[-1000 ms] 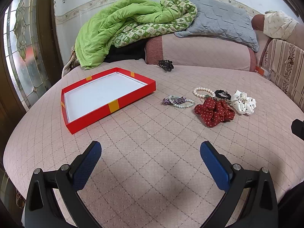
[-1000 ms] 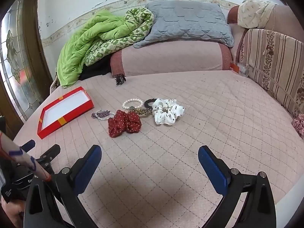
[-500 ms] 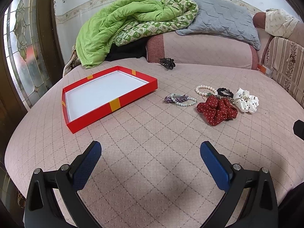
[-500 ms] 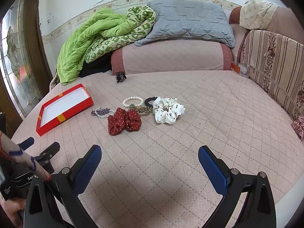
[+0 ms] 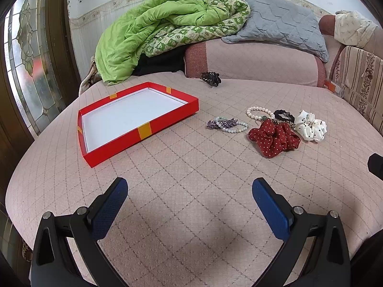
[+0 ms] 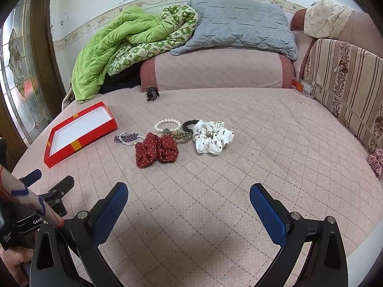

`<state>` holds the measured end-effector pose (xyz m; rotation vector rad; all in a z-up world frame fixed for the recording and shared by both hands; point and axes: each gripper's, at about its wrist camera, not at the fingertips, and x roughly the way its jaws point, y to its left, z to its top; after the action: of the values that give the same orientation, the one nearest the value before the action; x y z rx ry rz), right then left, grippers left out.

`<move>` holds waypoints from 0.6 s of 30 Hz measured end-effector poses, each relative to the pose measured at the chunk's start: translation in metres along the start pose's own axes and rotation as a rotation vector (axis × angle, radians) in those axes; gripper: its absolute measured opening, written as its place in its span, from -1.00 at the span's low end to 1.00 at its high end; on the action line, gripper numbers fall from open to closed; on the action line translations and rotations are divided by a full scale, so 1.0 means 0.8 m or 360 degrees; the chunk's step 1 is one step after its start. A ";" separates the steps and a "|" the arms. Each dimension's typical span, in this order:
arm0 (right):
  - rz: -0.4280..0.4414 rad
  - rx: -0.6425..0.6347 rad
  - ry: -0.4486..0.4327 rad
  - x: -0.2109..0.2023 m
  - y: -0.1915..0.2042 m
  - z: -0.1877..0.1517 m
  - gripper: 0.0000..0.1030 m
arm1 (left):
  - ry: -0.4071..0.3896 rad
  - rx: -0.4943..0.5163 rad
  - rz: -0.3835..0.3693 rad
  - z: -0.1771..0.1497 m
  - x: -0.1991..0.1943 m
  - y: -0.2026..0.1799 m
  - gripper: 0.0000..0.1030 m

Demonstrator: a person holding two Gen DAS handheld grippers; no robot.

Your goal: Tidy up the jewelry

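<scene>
Two grippers hover low over the quilted bed (image 5: 191,179), the left gripper (image 5: 189,192) and right gripper (image 6: 188,197) both spread wide and empty. Farther on, a red scrunchie (image 6: 156,150) touches a white scrunchie's (image 6: 212,136) neighbours: pearl bracelet (image 6: 167,124), black tie (image 6: 189,124), purple clip (image 6: 126,137). Left of these lies the red tray (image 5: 143,129), empty. A black claw clip (image 5: 210,78) sits beyond, near the bolster (image 6: 215,71).

Beyond the jaws, the red scrunchie (image 6: 156,150) is covering part of a gold-and-dark hair tie (image 6: 177,135), and the white scrunchie (image 6: 211,136) is hiding part of the black hair tie (image 6: 188,124). Far right of the jaws, the frame edge is cutting off a checked scrunchie (image 6: 376,161).
</scene>
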<state>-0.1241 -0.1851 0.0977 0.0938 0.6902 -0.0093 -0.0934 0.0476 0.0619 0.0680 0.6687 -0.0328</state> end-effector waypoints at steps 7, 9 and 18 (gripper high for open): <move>-0.0004 -0.0007 0.0016 0.003 0.002 0.002 1.00 | 0.0031 -0.0025 -0.0028 -0.001 0.008 0.003 1.00; -0.0004 -0.0008 0.0020 0.005 0.002 0.003 1.00 | 0.0039 -0.0040 -0.0046 -0.002 0.010 0.005 1.00; -0.0001 0.0040 0.0040 0.017 -0.004 0.009 1.00 | 0.0088 -0.0087 -0.0135 0.006 0.027 0.011 1.00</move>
<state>-0.1094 -0.1889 0.0942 0.1180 0.7154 -0.0176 -0.0734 0.0555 0.0525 -0.0122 0.7272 -0.0942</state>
